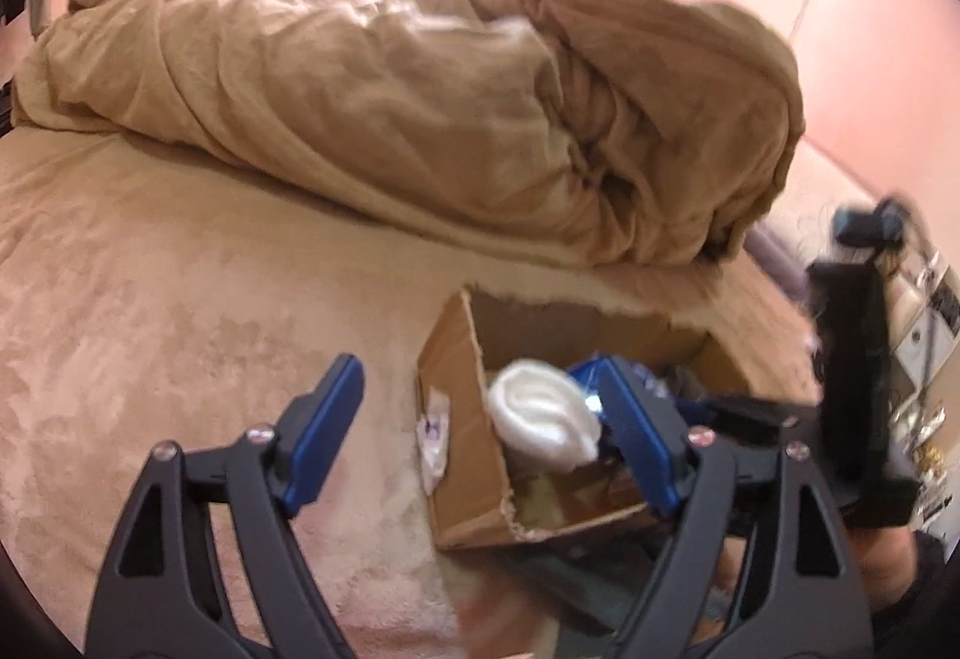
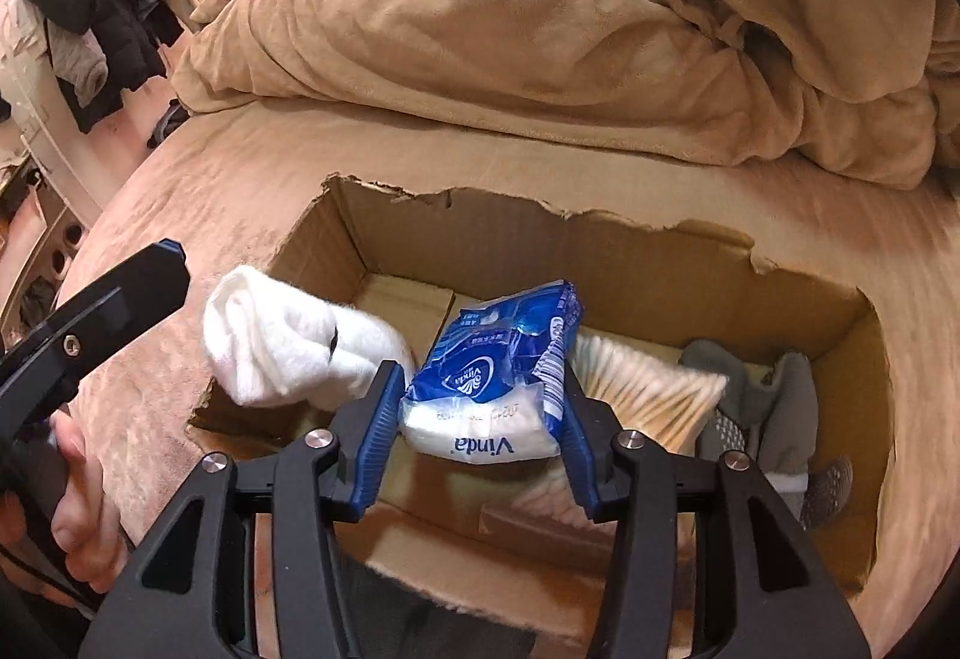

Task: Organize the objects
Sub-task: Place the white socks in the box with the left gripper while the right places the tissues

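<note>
A: Item one, right gripper (image 2: 480,413). State?

B: Jaws closed on the blue-and-white Vinda tissue pack (image 2: 501,377), one blue pad on each side of it. The pack hangs over the middle of the cardboard box (image 2: 840,311), above its floor, not yet resting.

A: Item two, left gripper (image 1: 480,431).

B: Jaws standing wide apart, holding nothing. The rolled white sock (image 2: 288,353) sits just ahead of it at the box's left wall, lying over the torn rim, partly inside and partly out. The picture is blurred there, so whether it is settled I can't say for certain.

A: Box contents?

B: A packet of cotton swabs (image 2: 648,383) to the right of the tissue pack; grey socks (image 2: 774,407) in the right-hand corner. The box stands on the tan bed sheet (image 1: 150,299), near the front edge of the bed, with the bunched duvet (image 2: 540,11) behind it.

A: Risks?

B: Two. The sock is balanced on the rim and could tip out onto the sheet if the left gripper brushes it. The tissue pack is soft and slippery; let go from this height it may land crooked on the swabs, or tilt as the pads part.

A: Remedy?

B: Lower before releasing, I'd judge.
</note>
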Demonstrator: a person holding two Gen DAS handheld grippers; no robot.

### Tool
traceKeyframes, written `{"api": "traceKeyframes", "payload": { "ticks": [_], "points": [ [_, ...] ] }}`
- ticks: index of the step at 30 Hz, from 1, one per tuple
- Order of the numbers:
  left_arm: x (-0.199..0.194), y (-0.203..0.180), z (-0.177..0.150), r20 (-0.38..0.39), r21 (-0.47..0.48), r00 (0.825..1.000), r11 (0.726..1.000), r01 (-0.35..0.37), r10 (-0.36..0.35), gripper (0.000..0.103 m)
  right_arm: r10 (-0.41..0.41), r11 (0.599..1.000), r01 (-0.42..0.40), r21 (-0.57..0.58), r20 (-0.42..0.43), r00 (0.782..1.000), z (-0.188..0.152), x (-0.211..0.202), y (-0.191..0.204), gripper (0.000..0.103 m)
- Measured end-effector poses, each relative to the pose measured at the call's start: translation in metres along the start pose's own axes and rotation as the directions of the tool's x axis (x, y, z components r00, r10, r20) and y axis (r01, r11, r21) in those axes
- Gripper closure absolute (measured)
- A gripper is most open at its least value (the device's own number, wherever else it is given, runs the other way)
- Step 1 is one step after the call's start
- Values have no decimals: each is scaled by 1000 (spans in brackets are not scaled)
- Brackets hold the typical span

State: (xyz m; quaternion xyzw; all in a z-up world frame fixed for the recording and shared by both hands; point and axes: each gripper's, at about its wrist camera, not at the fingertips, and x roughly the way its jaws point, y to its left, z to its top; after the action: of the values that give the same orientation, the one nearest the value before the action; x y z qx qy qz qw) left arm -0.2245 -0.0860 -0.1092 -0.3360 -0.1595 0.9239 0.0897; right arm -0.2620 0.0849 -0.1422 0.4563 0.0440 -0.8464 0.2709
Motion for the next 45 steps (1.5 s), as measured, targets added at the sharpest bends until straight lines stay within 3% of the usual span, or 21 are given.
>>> {"api": "traceKeyframes", "payload": {
  "ticks": [4, 8, 14, 22, 27, 32, 38, 45],
  "points": [
    [21, 0, -14, -112, 0, 994, 1000, -8, 8, 21, -23, 1000, 23, 2, 4, 1000, -3, -8, -1, 42],
    [29, 2, -24, -157, -17, 988, 1000, -7, 5, 20, -40, 999, 40, 6, 14, 999, -4, -20, -5, 35],
    [-3, -5, -21, -82, -17, 994, 997, 76, -77, 21, -39, 999, 39, 16, 29, 999, -8, -36, -13, 33],
    [-5, 0, -7, -56, 6, 994, 996, -91, 92, 20, -42, 998, 40, 40, 56, 998, -19, -64, -22, 33],
    [17, -3, -21, -190, 47, 976, 994, -101, 108, 18, -39, 998, 35, 54, 75, 996, -29, -83, -29, 33],
    [16, -9, -34, -244, 50, 960, 990, -129, 137, 18, -37, 997, 30, 72, 90, 995, -41, -101, -41, 33],
    [-25, -32, -27, -169, 57, 975, 989, -134, 142, 18, -37, 996, 27, 91, 112, 993, -56, -126, -49, 33],
    [-80, -70, -22, -82, 82, 993, 993, -79, 86, 18, -48, 995, 35, 90, 154, 987, -70, -164, -49, 33]
  ]
}}
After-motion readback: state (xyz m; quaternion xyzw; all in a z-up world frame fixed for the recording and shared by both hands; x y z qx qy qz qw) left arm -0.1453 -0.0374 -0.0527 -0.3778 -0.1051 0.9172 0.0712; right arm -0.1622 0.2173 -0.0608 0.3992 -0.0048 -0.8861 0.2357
